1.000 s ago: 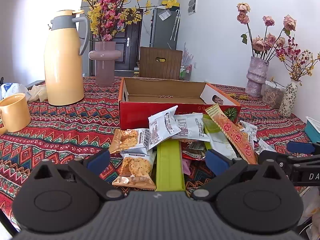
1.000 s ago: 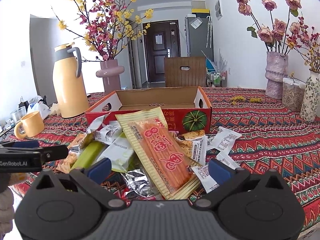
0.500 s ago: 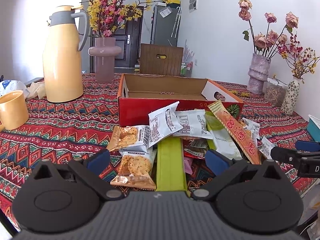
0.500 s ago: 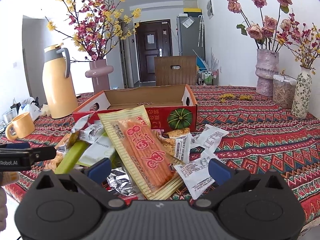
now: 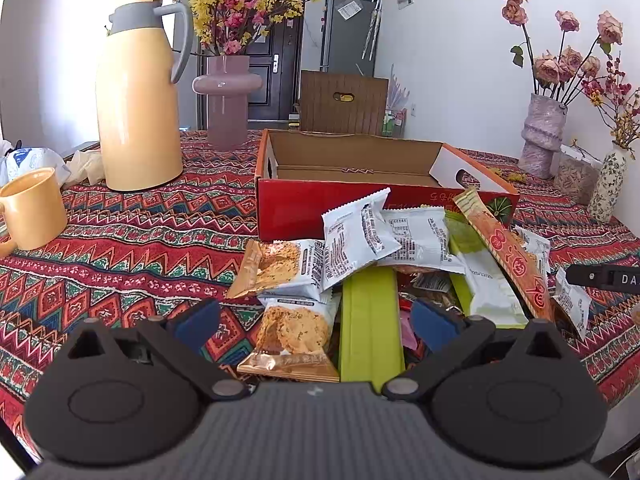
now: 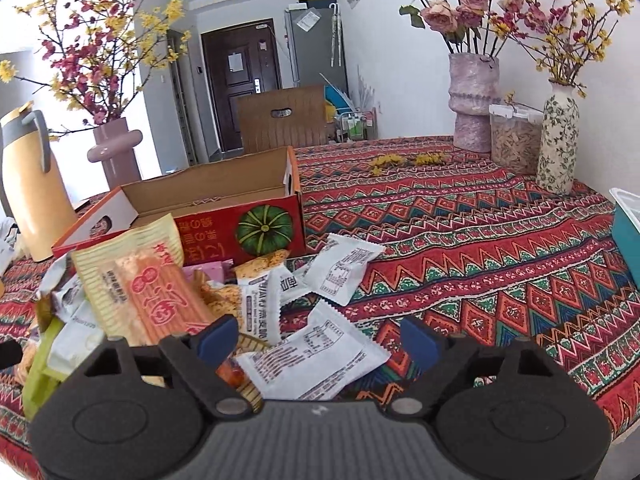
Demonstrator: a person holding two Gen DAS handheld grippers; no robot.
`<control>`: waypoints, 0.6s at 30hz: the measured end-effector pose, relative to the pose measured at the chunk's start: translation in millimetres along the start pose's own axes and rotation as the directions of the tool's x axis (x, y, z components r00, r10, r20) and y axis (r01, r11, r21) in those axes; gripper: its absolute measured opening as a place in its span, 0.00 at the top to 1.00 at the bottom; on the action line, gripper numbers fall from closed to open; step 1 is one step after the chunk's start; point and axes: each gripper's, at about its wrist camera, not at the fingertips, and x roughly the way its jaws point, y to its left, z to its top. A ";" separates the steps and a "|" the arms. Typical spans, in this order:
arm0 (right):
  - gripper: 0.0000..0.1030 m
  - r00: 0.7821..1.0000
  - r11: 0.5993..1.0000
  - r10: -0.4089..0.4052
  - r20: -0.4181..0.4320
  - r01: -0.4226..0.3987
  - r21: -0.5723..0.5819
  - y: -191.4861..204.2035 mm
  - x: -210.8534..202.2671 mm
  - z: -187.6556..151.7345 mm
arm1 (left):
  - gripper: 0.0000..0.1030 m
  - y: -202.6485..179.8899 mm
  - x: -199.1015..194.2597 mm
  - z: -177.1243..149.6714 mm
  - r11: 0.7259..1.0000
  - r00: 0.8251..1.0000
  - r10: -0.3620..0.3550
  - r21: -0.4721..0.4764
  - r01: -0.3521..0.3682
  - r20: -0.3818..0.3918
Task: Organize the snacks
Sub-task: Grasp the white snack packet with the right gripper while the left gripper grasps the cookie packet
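Right gripper [image 6: 316,334], jaws closing, straddles a white packet [image 6: 310,360] on the tablecloth before the red box [image 6: 240,228], not yet pinched. Left gripper [image 5: 314,320] stands wide. Packet judged light, crinkly, slippery; grip mid-body.

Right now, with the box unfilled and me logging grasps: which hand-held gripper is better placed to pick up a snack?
Right. The right hand-held gripper is closing around a white packet; the left hand-held gripper hangs open over the pile.
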 end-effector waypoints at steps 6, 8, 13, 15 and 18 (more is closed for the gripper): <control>0.24 0.996 0.996 -0.085 -0.040 0.083 -0.041 7.8 21.0 -8.4 | 0.00 3.5 1.5 1.5 1.000 1.000 0.019 -0.008 -0.019 -0.006; 0.29 0.993 0.994 -0.103 -0.051 0.101 -0.051 5.9 23.1 -15.8 | 0.00 4.8 2.7 1.7 1.000 1.000 0.024 -0.013 -0.024 -0.008; 0.31 0.991 0.990 -0.129 -0.030 0.127 -0.069 -0.4 17.3 -28.7 | 0.00 4.4 4.5 0.1 1.000 1.000 0.022 -0.018 -0.023 -0.018; 0.32 0.992 0.989 -0.126 -0.018 0.125 -0.077 -1.1 15.3 -31.1 | 0.00 4.0 3.4 -0.8 1.000 1.000 0.023 -0.020 -0.023 -0.017; 0.35 0.993 0.990 -0.115 0.002 0.114 -0.077 -2.6 12.3 -34.9 | 0.00 6.1 0.7 -1.0 0.999 0.999 0.030 -0.025 -0.031 -0.013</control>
